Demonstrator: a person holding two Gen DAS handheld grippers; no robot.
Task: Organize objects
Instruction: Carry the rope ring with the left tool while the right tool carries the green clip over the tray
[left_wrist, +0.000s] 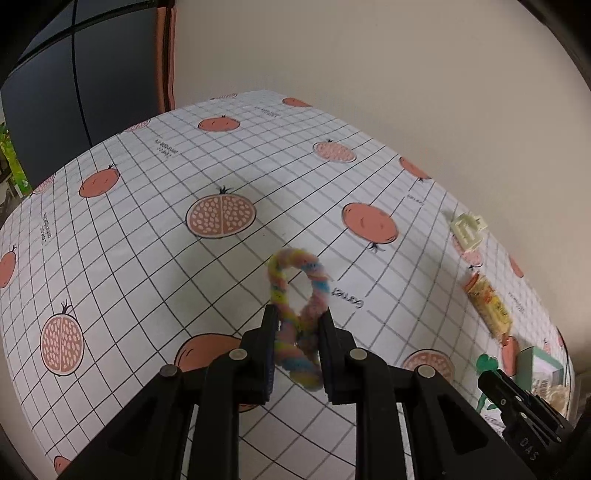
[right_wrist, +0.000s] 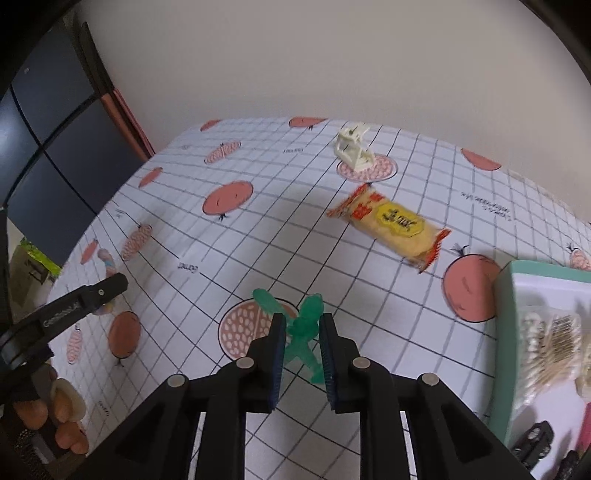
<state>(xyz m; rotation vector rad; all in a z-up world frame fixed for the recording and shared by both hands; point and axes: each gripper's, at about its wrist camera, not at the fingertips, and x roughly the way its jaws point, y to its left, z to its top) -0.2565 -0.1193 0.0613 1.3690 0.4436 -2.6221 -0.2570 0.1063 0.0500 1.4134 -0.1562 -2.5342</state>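
My left gripper (left_wrist: 298, 317) is shut on a fuzzy pastel rainbow ring (left_wrist: 295, 295), held a little above the pomegranate-print tablecloth (left_wrist: 147, 206). My right gripper (right_wrist: 302, 325) is shut on a translucent green toy figure (right_wrist: 301, 328), also above the cloth. A yellow snack packet (right_wrist: 391, 225) lies on the table ahead of the right gripper, and a cream plastic clip (right_wrist: 352, 149) stands beyond it. In the left wrist view the packet (left_wrist: 489, 306) and the clip (left_wrist: 466, 230) sit far right.
A mint-rimmed box (right_wrist: 504, 332) at the right edge holds bagged cotton swabs (right_wrist: 550, 339) and small dark items. The wall runs along the table's far edge. A dark cabinet (left_wrist: 74, 92) stands past the left end. A hand (right_wrist: 62, 413) holds the left gripper.
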